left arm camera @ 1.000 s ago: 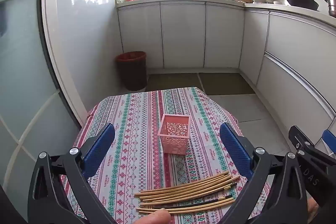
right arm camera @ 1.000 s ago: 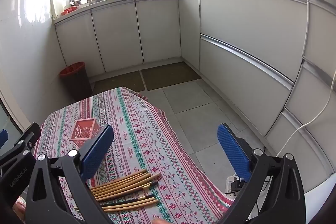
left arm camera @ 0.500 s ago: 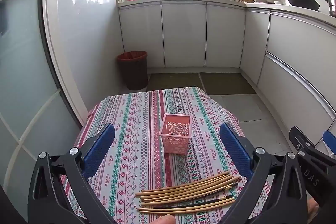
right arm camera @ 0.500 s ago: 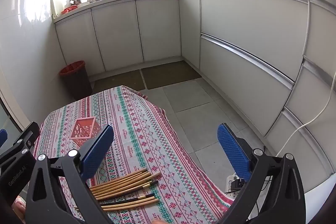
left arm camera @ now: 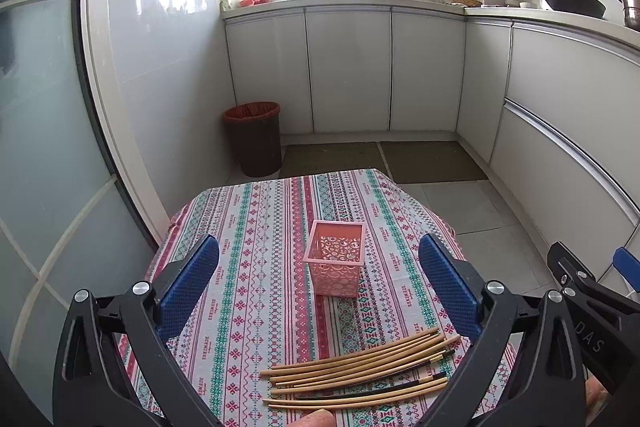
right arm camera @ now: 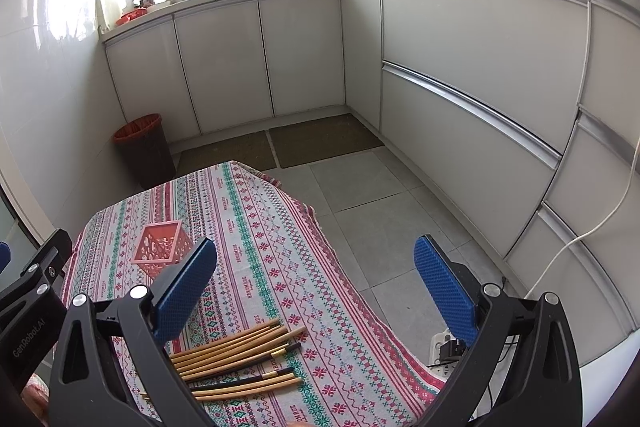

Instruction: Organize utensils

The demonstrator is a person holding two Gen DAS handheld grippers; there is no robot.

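Observation:
Several bamboo and dark chopsticks lie in a loose bundle on the patterned tablecloth near its front edge. A pink perforated basket stands upright behind them, mid-table. My left gripper is open and empty, held above the table in front of the basket. My right gripper is open and empty, above the table's right edge; the chopsticks lie below its left finger and the basket is to the far left.
A dark bin with a red liner stands on the floor beyond the table. White cabinets line the back and right. A power strip and a white cable lie on the floor at right.
Both grippers stay open and nearly still; the left view has tilted up very slightly. The chopsticks and basket have not moved.

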